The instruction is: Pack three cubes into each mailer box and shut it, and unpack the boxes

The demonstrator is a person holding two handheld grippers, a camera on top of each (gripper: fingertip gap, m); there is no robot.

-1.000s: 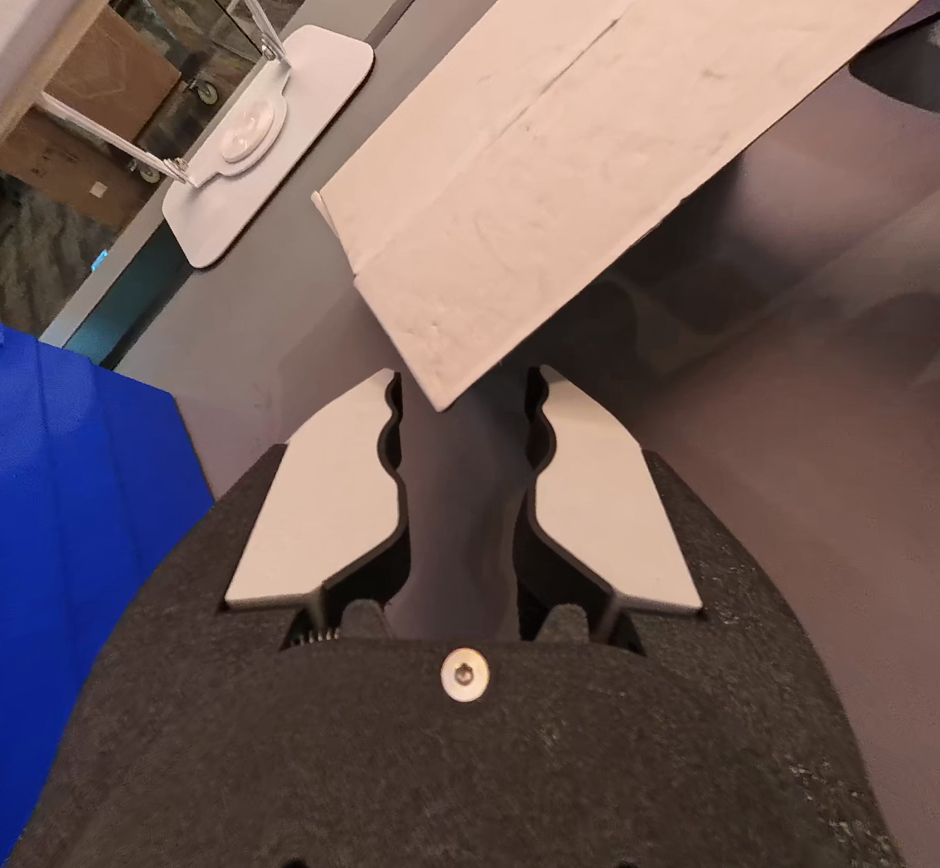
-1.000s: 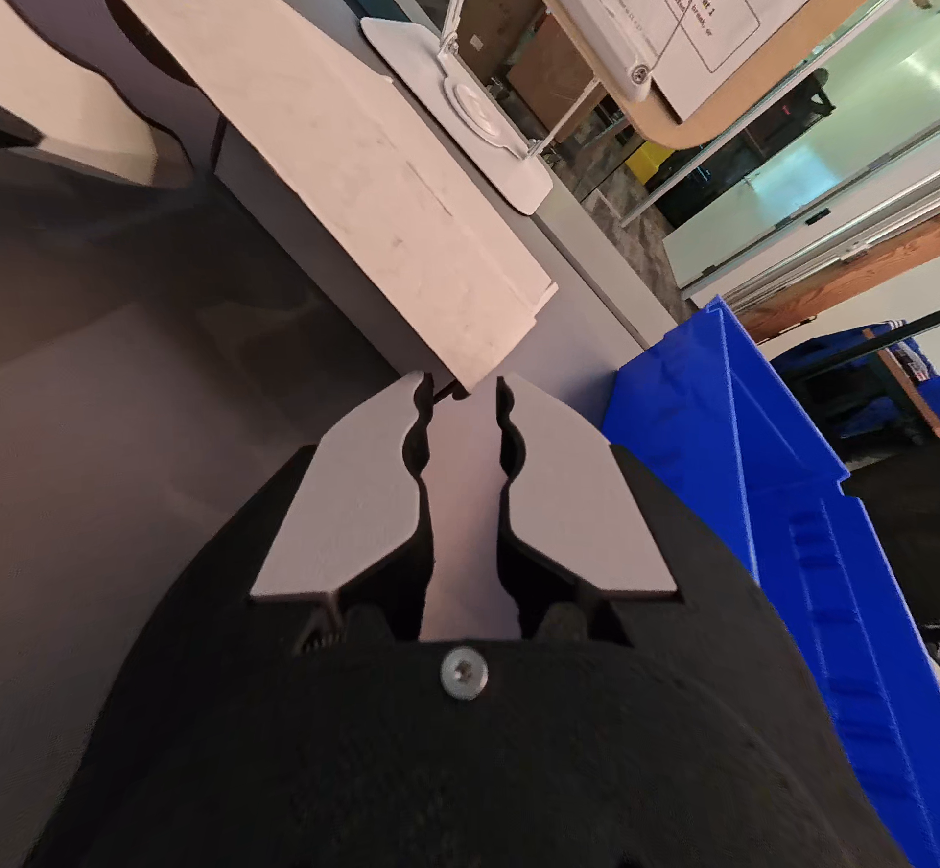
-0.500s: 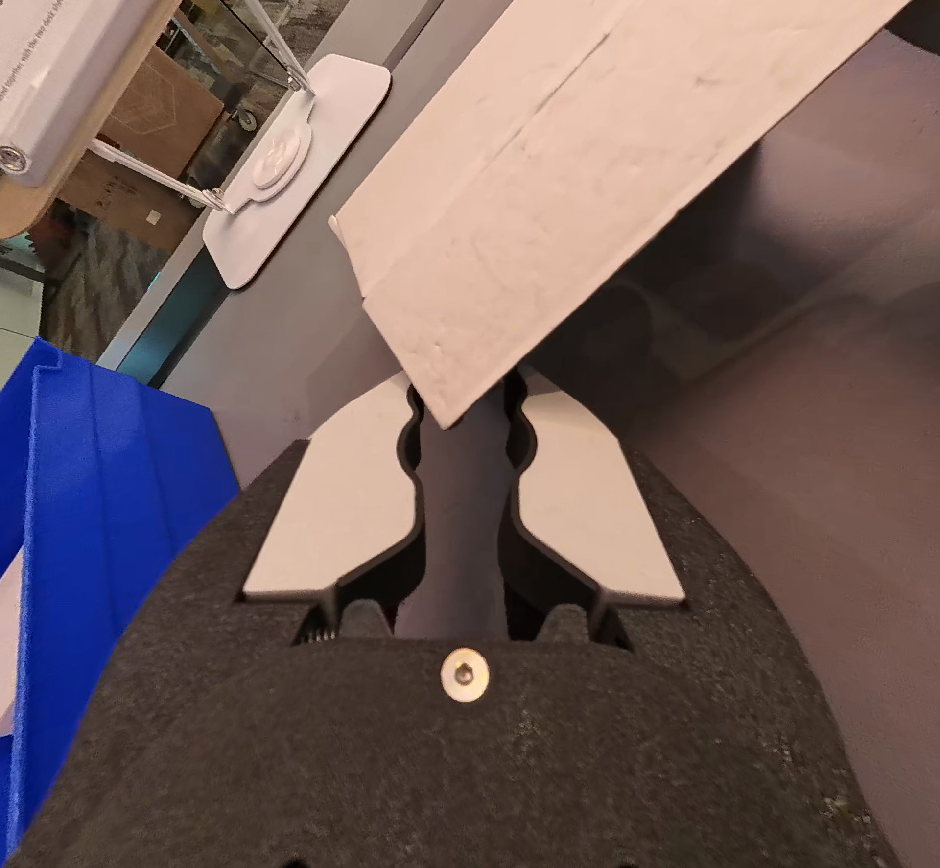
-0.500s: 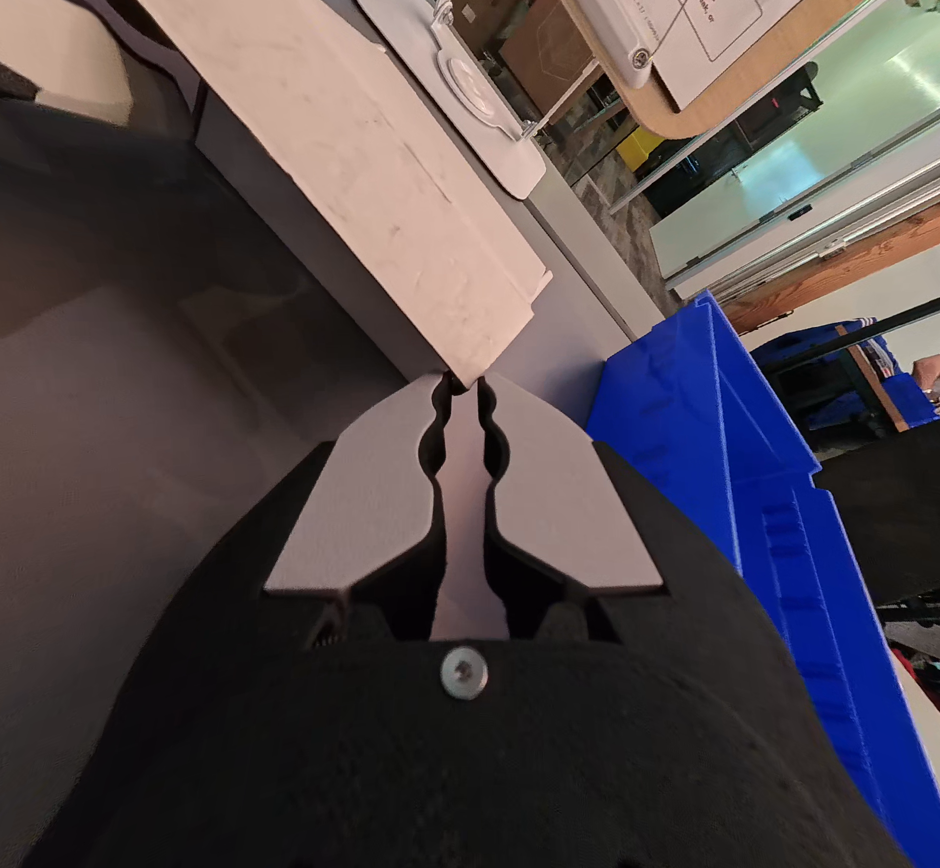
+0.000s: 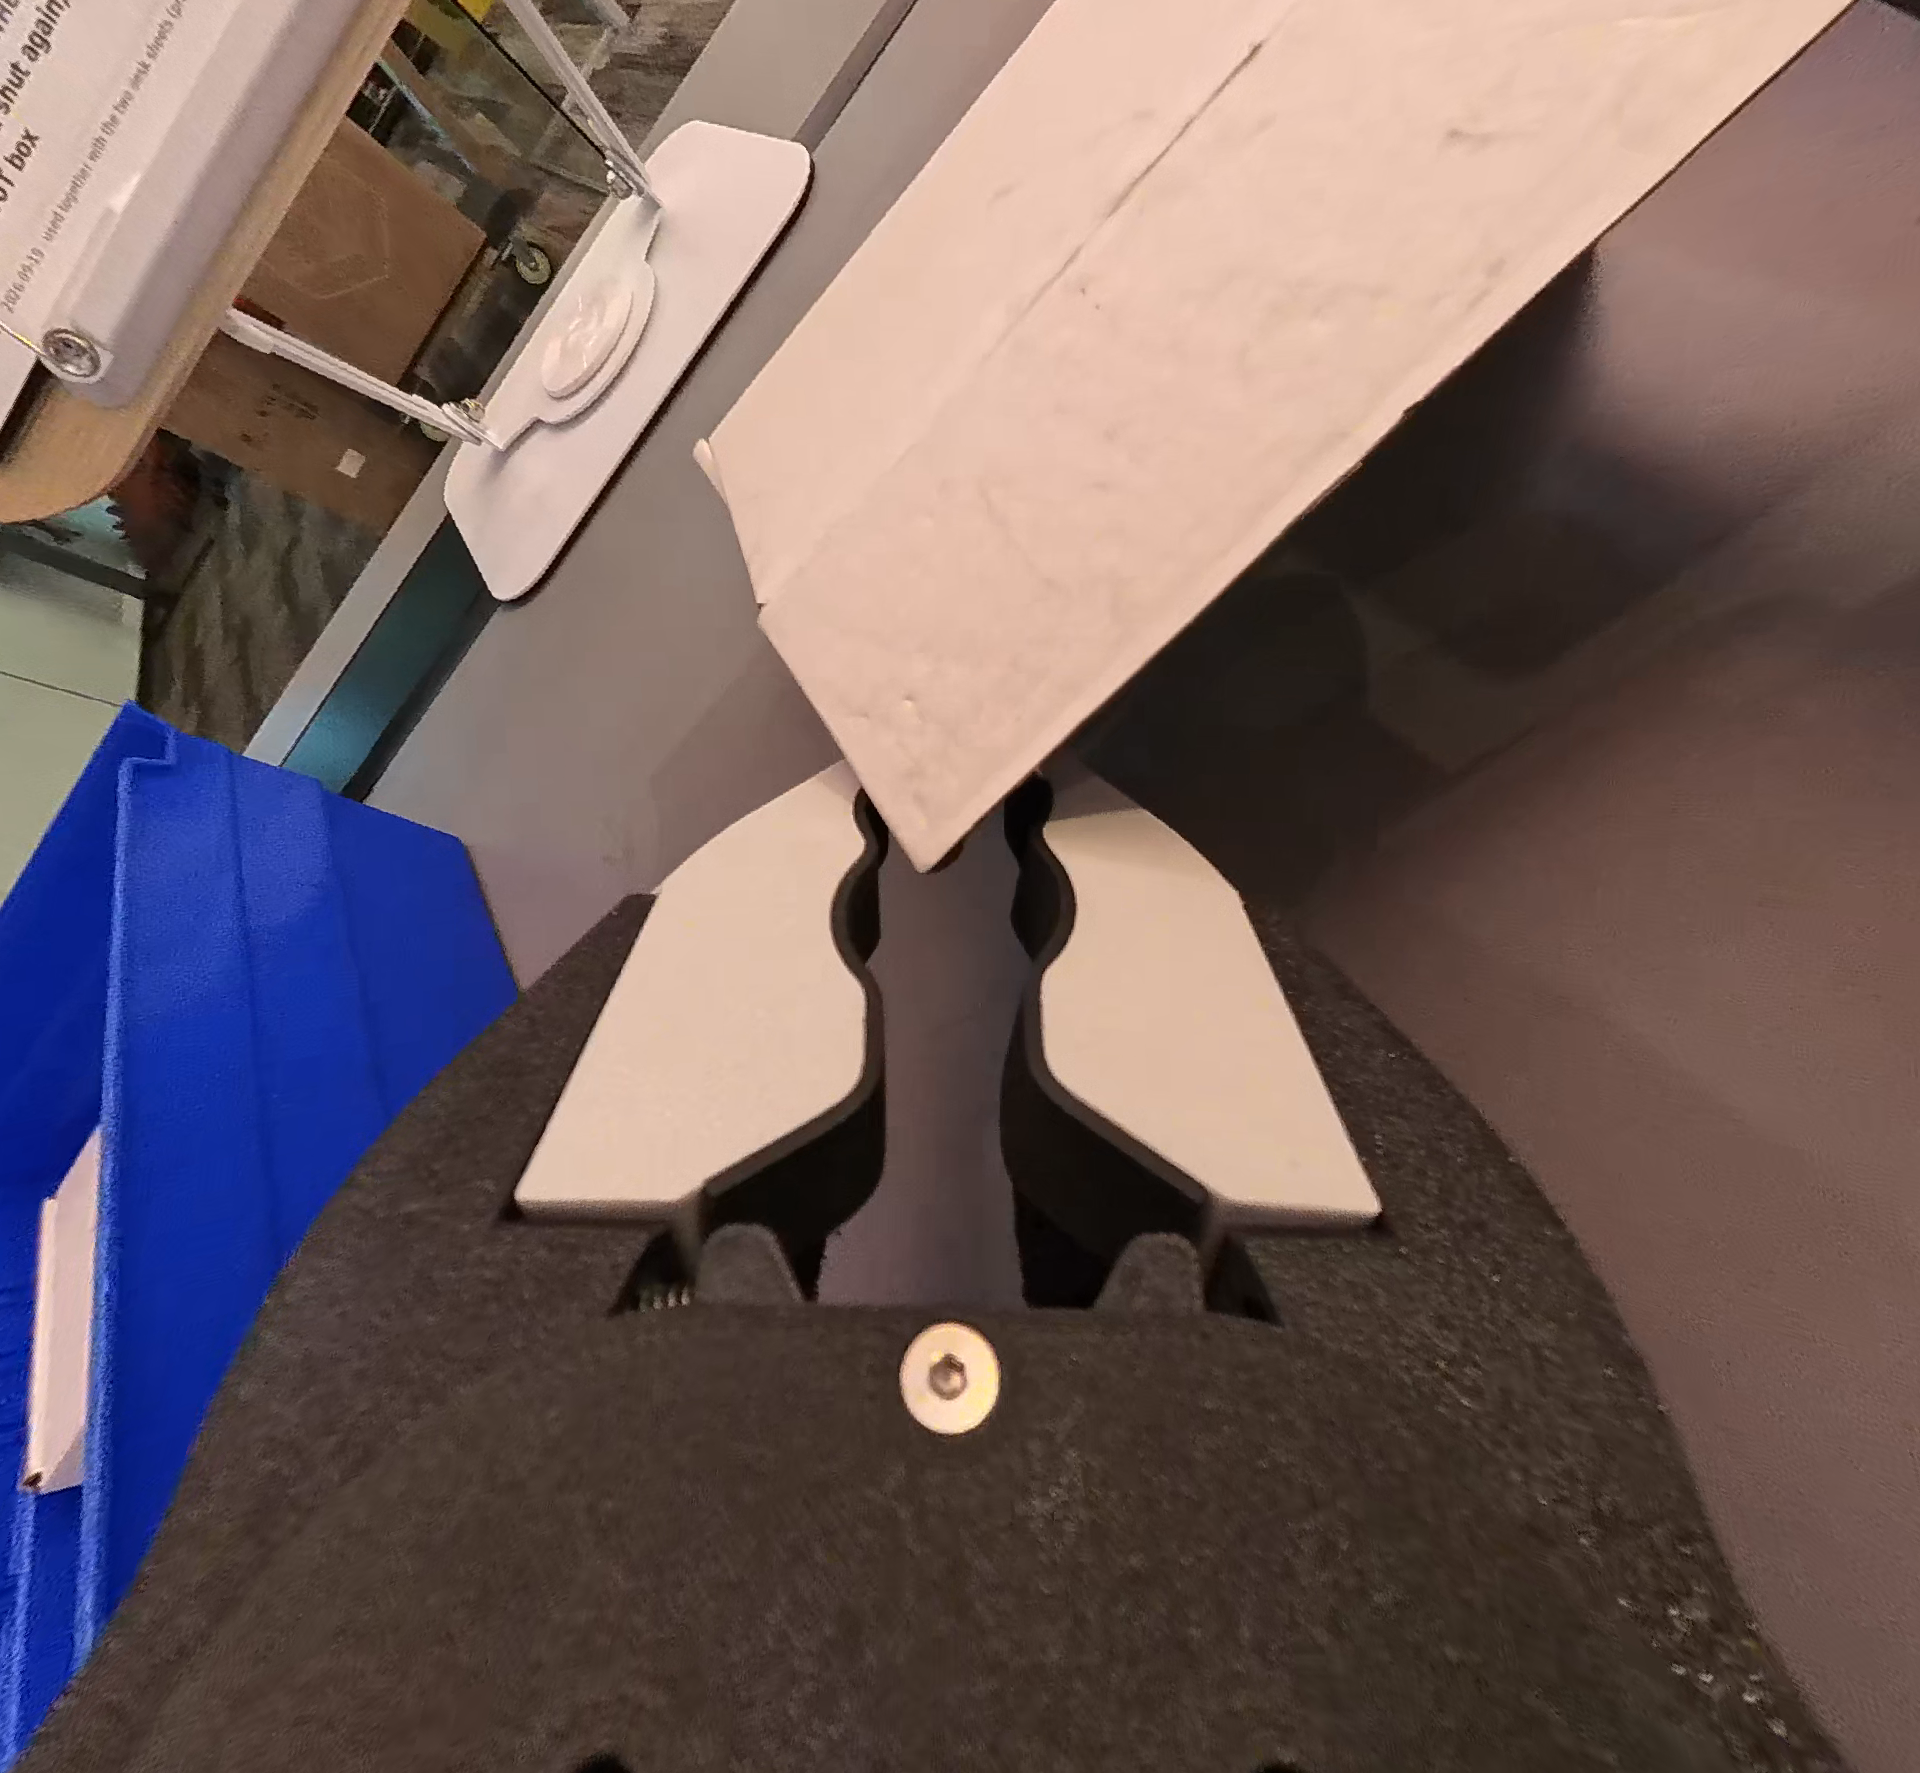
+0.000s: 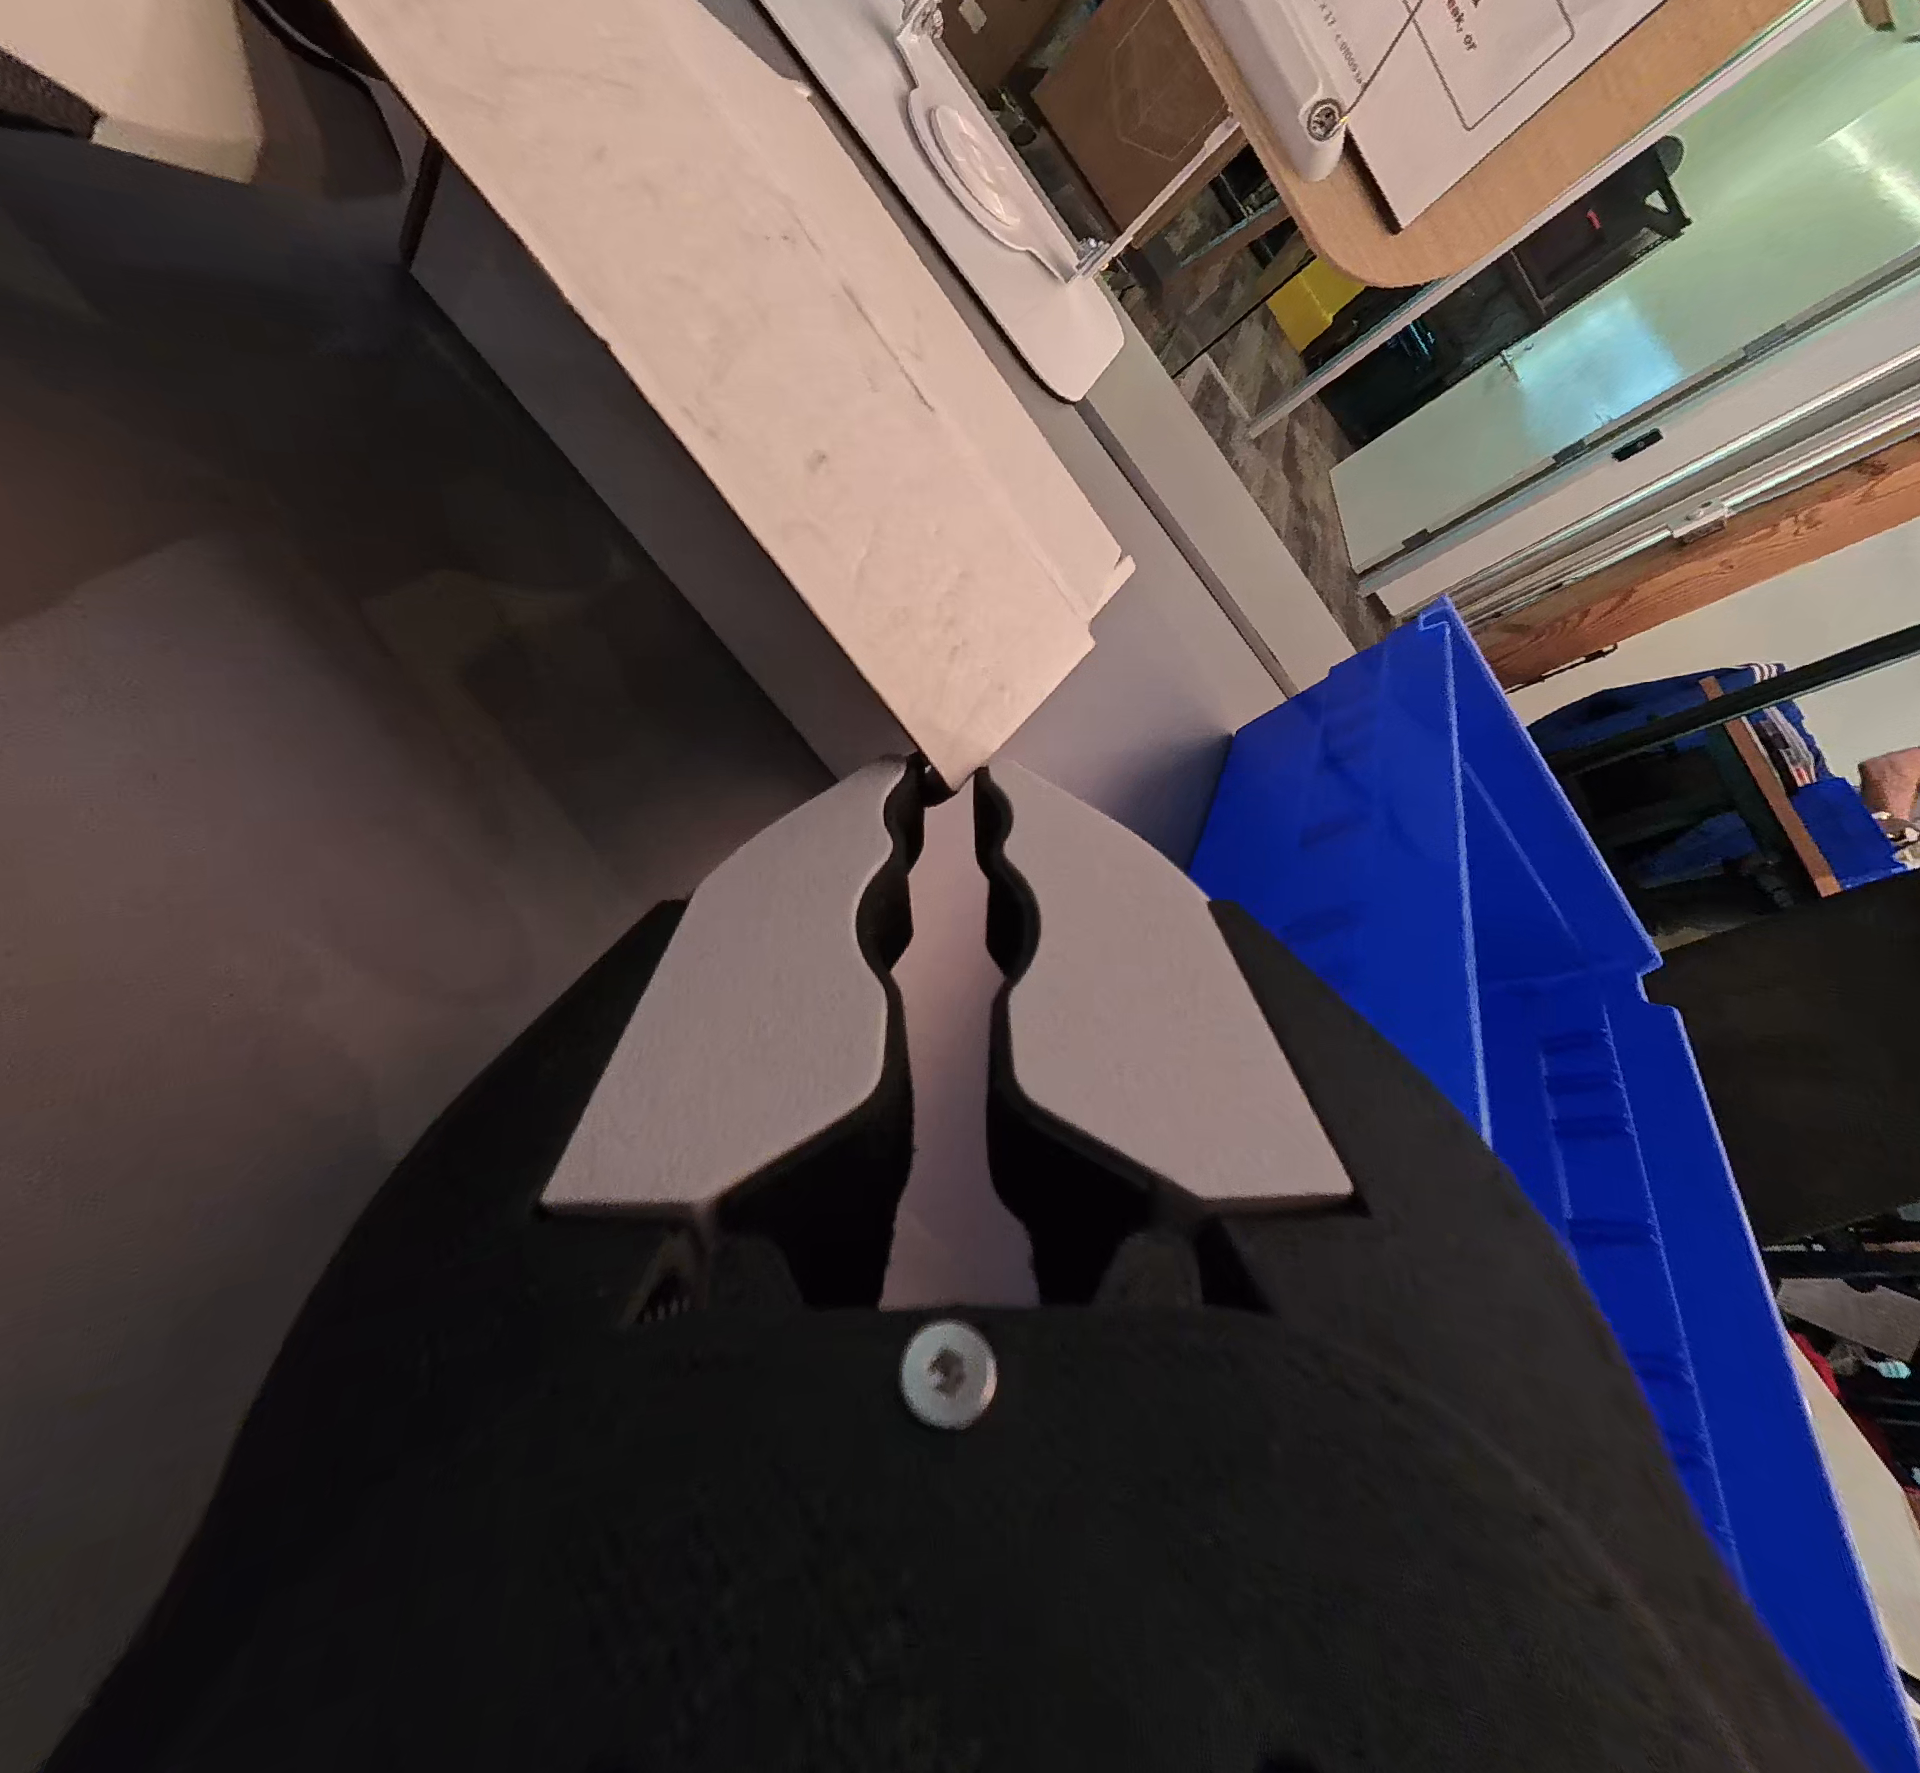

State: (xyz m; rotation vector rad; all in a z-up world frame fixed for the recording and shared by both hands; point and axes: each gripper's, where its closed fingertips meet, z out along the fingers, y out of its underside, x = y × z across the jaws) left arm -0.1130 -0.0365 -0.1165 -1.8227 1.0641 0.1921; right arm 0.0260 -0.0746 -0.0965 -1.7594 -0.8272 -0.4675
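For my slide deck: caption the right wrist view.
Right gripper pinching a corner of the white mailer box above the grey table, blue bin alongside.

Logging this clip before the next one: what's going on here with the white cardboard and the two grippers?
A person with two handheld grippers is working a white mailer box on a grey table. The left gripper and the right gripper each have narrowed jaws at a corner of a raised flap; whether they actually clamp it is unclear. A blue bin sits beside them. No cubes are visible.
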